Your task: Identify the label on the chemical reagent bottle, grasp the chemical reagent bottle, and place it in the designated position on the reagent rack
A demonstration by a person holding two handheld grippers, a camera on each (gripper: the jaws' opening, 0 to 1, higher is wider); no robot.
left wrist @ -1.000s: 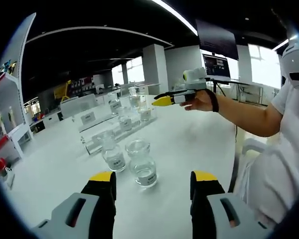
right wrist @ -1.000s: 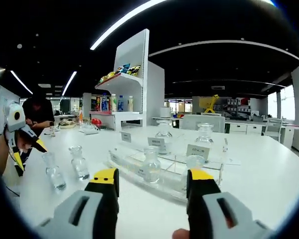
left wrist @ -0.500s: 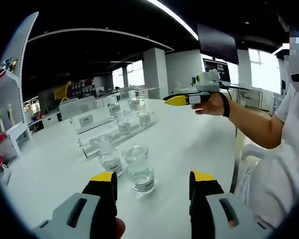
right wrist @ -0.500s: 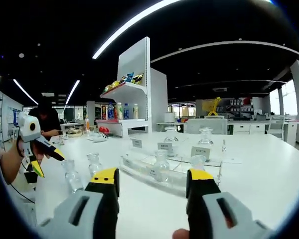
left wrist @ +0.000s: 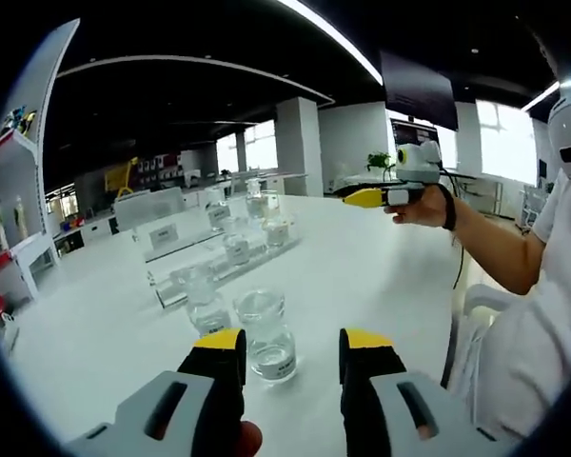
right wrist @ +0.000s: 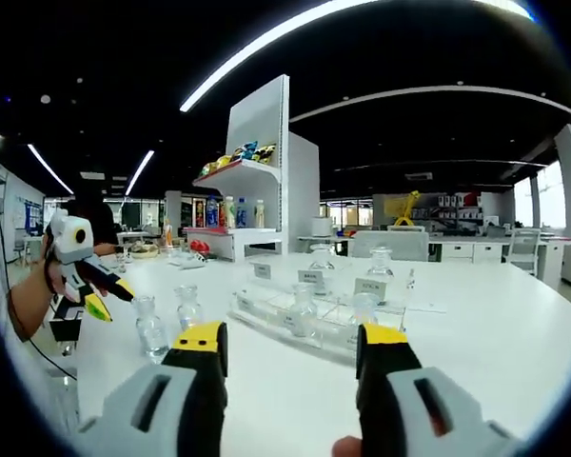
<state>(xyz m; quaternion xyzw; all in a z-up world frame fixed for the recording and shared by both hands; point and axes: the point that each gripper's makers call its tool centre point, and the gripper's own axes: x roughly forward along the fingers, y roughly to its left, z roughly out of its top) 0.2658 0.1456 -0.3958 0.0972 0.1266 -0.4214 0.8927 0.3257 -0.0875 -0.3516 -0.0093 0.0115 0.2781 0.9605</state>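
On the white worktop (left wrist: 381, 257) my left tool (left wrist: 290, 354), jaws apart, lines up behind the nearer reagent bottle (left wrist: 265, 332) to grasp it. My right tool (right wrist: 290, 348) hangs open, facing the reagent rack (right wrist: 314, 319), ready to receive.

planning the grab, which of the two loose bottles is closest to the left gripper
The wider clear bottle just ahead of the open left gripper; the slimmer bottle stands farther off, toward the rack.

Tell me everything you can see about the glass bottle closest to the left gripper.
The bottle is clear glass, squat, with a wide open-looking neck and rounded body. A small white label with dark print, too small to read, sits low on its front. It stands upright on the white table, just beyond the left gripper, whose jaws are open and not touching it. A second bottle stands close beside it.
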